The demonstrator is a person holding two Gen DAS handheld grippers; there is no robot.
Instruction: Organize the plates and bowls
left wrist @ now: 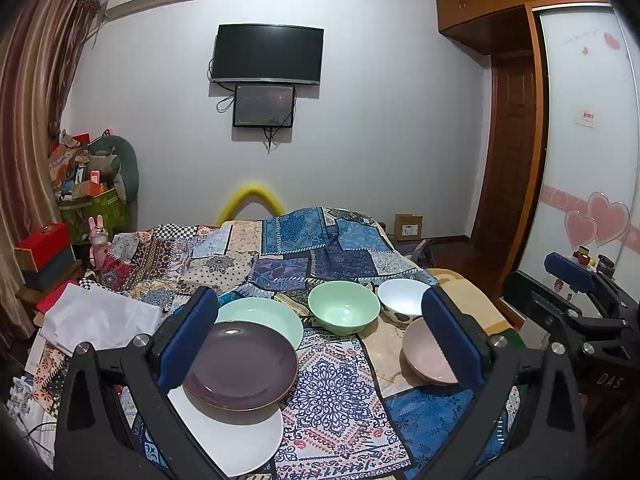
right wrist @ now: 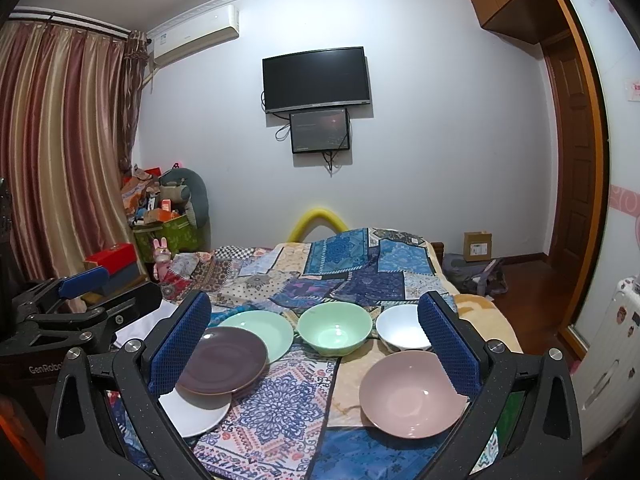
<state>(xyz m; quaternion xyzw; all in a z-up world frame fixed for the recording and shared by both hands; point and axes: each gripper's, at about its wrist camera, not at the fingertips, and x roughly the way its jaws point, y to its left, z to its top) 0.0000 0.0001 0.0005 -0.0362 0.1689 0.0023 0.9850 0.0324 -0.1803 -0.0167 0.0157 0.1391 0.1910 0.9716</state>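
Note:
On the patchwork bedspread (left wrist: 332,384) a purple plate (left wrist: 240,364) overlaps a white plate (left wrist: 236,440) and a mint plate (left wrist: 264,316). Behind stand a mint bowl (left wrist: 343,312) and a white bowl (left wrist: 402,300); a pink bowl (left wrist: 426,356) sits at the right. My left gripper (left wrist: 320,344) is open above the cloth, holding nothing. The right wrist view shows the same purple plate (right wrist: 222,360), white plate (right wrist: 192,412), mint plate (right wrist: 260,332), mint bowl (right wrist: 334,332), white bowl (right wrist: 402,328) and pink bowl (right wrist: 408,392). My right gripper (right wrist: 314,352) is open and holds nothing.
The bed's right edge drops to a wooden floor (right wrist: 532,300) beside a wardrobe (left wrist: 580,140). White folded cloth (left wrist: 100,316) lies at the left of the bed. A red box (left wrist: 44,244) and a cluttered green bin (right wrist: 168,232) stand by the curtain.

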